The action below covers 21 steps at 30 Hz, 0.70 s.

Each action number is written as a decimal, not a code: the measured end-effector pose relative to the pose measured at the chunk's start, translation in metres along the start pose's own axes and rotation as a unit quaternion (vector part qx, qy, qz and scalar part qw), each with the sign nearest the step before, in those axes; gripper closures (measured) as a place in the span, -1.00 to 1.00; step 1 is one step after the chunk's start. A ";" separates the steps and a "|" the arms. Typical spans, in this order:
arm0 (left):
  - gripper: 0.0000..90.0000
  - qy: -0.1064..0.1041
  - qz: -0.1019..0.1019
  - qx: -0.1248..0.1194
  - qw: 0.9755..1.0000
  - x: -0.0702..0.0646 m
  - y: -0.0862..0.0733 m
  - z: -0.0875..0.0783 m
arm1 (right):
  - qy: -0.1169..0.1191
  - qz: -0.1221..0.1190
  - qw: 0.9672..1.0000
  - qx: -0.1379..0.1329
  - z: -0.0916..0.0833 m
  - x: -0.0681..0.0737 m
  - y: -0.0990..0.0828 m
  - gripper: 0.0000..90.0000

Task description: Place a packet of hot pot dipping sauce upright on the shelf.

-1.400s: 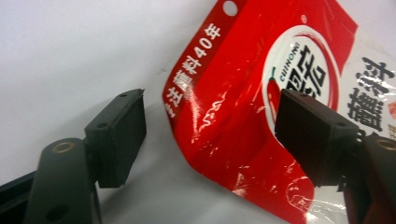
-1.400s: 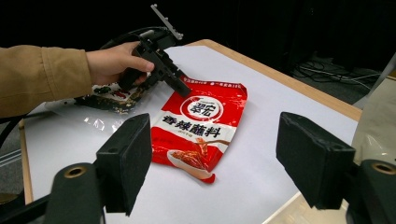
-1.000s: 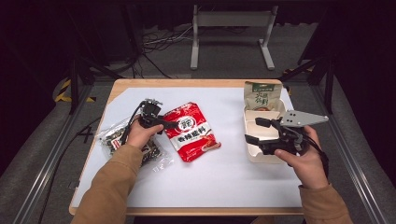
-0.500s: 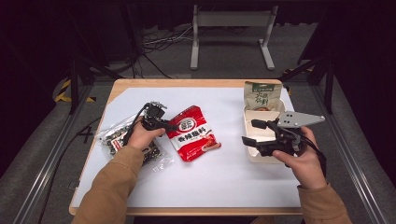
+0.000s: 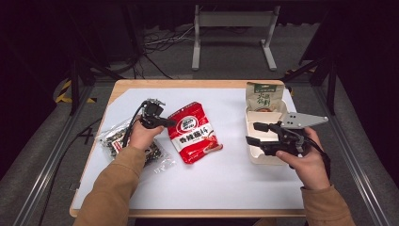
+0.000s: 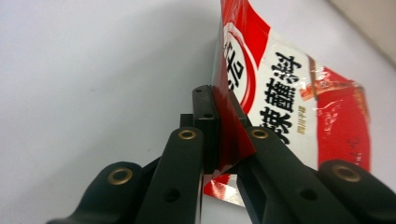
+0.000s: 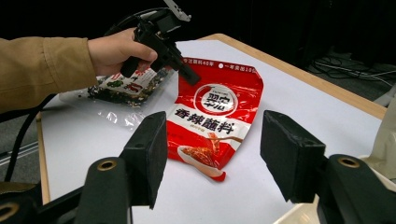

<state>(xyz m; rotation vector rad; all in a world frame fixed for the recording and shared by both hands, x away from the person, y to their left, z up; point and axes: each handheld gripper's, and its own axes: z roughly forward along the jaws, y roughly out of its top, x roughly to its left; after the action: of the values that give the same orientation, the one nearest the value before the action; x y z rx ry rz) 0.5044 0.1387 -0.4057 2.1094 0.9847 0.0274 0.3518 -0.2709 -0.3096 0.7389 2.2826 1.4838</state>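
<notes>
Since the earlier frame your left gripper (image 5: 164,123) has been closing its fingers (image 6: 205,126), and they now pinch the near-left corner of the red seasoning packet (image 5: 194,132), the foil lifting between them in the left gripper view. Your left hand (image 5: 141,135) has barely shifted. Your right gripper (image 5: 256,133) has been narrowing its fingers (image 7: 148,156) too, yet they stand apart with nothing between them, held over the off-white box (image 5: 256,157) near the bench's right edge.

That packet lies around the middle of the bench (image 5: 226,188), its upper-left corner raised and the rest flat on the white surface. A clear bag of dark bits (image 5: 113,141) sits beside the left edge under your left wrist, and a green pouch (image 5: 263,96) stands at the far right corner behind the box.

By my reading you now have the grip you need: the packet can be lifted, probably toward the box, or steadied for your right gripper to take the other edge. Watch the slick foil; a corner pinch could slip
</notes>
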 end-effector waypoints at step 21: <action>0.99 -0.075 0.127 -0.068 0.987 -0.084 0.027 -0.066 | 0.028 0.003 0.999 0.028 -0.001 0.005 0.000 0.03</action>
<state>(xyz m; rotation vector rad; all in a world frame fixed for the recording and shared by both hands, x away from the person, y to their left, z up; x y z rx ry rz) 0.4417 0.1161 -0.3178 2.0647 0.6046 0.0612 0.3469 -0.2689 -0.3094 0.7295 2.3747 1.4648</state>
